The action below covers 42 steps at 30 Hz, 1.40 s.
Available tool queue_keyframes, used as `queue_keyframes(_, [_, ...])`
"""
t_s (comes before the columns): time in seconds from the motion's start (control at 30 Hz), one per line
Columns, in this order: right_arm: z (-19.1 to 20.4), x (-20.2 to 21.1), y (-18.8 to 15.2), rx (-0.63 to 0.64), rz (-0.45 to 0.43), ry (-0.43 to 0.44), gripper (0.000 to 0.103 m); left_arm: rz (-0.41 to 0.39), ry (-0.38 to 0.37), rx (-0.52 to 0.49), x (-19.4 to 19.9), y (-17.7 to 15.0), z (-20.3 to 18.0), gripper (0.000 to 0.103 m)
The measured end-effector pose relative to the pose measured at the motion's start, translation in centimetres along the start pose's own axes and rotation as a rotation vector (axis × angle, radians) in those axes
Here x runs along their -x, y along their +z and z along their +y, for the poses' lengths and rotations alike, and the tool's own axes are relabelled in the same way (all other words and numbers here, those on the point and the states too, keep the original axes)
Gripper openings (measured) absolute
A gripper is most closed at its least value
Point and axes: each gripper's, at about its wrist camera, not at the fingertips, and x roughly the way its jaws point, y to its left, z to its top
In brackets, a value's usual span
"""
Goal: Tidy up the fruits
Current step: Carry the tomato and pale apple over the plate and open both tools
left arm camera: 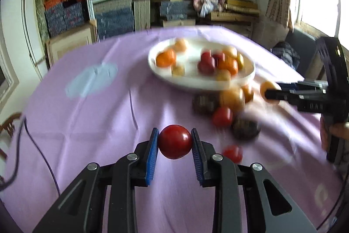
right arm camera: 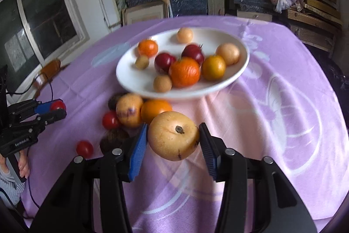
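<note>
Fruits (right arm camera: 173, 138) beside "GenRobot.AI" left gripper (right arm camera: 55, 109)

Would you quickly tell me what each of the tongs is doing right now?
Left tongs: closed on a red tomato.
Right tongs: closed on a pale yellow fruit.

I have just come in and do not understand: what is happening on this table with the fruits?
A person is sorting fruit with a handheld gripper in each hand. The left gripper has its jaws shut on a small red tomato, and the right gripper holds a large yellow fruit. Both are above the purple tablecloth, short of the white plate, which already holds several fruits. A few more fruits lie on the cloth beside the plate.
</note>
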Motion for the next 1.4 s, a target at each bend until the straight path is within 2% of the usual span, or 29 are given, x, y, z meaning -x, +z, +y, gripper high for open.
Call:
queue_keyframes(0.17, [0.6,4.5,6.3,0.041,-0.122,-0.050,0.047,-0.092,-0.019,0.003,0.5,8.3,0.0,0.030])
queue_keyframes(0.27, [0.7,5.6,10.0,0.056,-0.183,-0.077,0.047,-0.094,-0.035,0.005,-1.6,11.7,-0.3,0.030])
queue_keyframes(0.33, [0.5,4.9,11.6,0.058,-0.197,-0.089,0.047,-0.072,-0.042,0.014,-4.0,12.9,-0.5,0.030])
queue_keyframes(0.4, [-0.2,2.8,12.5,0.063,-0.195,-0.099,0.047,-0.033,-0.066,0.040,-6.5,13.1,-0.4,0.030])
queue_keyframes(0.47, [-1.1,-0.1,12.8,0.049,-0.157,-0.096,0.047,0.009,-0.089,0.060,-9.4,12.6,-0.4,0.030])
queue_keyframes(0.6, [-2.4,-5.6,12.9,0.042,-0.079,-0.119,0.047,0.052,-0.088,0.057,-13.9,12.5,-0.8,0.030])
queue_keyframes(0.9, [-4.3,-11.9,13.6,0.071,-0.017,-0.149,0.047,0.090,-0.075,0.046,-20.1,13.4,-1.0,0.030])
queue_keyframes(1.07, [-4.1,-13.3,13.6,0.106,-0.012,-0.162,0.048,0.078,-0.045,0.004,-20.1,13.2,-1.7,0.035])
queue_keyframes(1.1, [-4.2,-13.1,13.5,0.096,-0.022,-0.153,0.051,0.080,-0.052,0.010,-20.0,13.2,-1.6,0.036])
queue_keyframes(1.13, [-4.3,-12.4,13.5,0.078,-0.048,-0.136,0.059,0.076,-0.055,0.021,-19.5,13.1,-1.3,0.039])
queue_keyframes(1.2, [-4.1,-10.6,13.6,0.053,-0.086,-0.116,0.066,0.069,-0.056,0.034,-18.3,13.2,-1.0,0.041])
queue_keyframes(1.27, [-3.8,-8.0,13.8,0.035,-0.126,-0.088,0.066,0.041,-0.024,0.042,-16.0,13.2,-0.5,0.057])
queue_keyframes(1.3, [-3.5,-6.6,13.9,0.027,-0.145,-0.077,0.067,0.030,-0.018,0.046,-15.1,13.2,-0.3,0.060])
queue_keyframes(1.4, [-2.5,-1.7,12.9,0.017,-0.210,-0.040,0.082,-0.009,-0.017,0.070,-10.7,12.3,0.6,0.070])
